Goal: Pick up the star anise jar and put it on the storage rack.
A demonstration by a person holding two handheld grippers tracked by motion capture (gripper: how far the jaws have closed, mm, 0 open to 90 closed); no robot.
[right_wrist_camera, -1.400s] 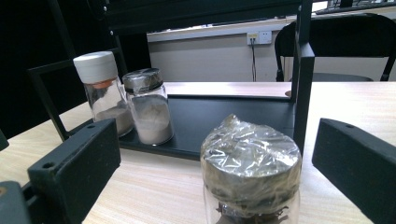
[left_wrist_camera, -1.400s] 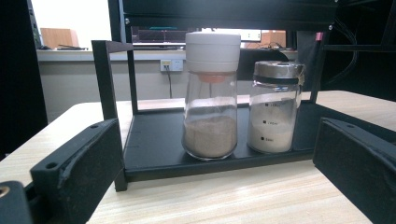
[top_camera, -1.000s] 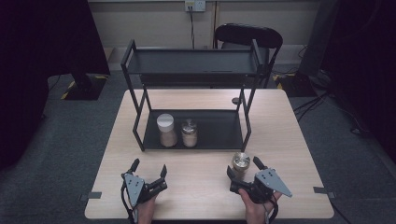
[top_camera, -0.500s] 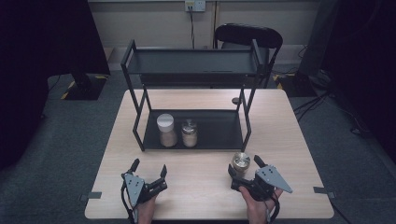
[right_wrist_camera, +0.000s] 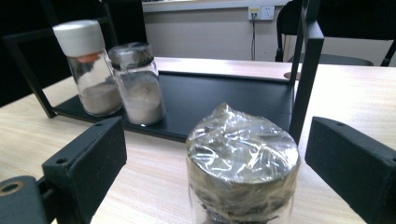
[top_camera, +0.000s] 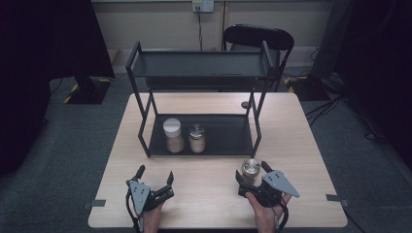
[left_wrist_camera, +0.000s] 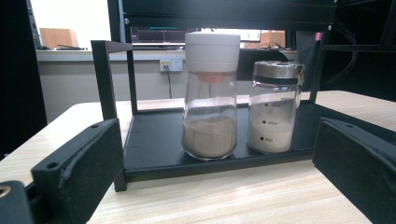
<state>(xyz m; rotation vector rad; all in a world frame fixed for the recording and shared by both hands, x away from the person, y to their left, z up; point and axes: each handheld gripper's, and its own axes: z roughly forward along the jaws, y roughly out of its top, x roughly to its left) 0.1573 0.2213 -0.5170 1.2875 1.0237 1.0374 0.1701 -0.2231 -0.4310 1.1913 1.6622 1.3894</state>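
Little is moved since earlier; foil-capped jar (top_camera: 250, 169) is straddled, ungripped, by right gripper (top_camera: 253, 175) open fingers, lower right; closing needed next; left gripper (top_camera: 154, 177) fingers open.

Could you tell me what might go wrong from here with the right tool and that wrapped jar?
The right tool is open around the foil-wrapped jar; the crinkled wrap may slip in the grip. The rack's front post stands just behind the jar and could be clipped. On the lower shelf, the white-capped jar and the metal-lidded jar could be knocked.
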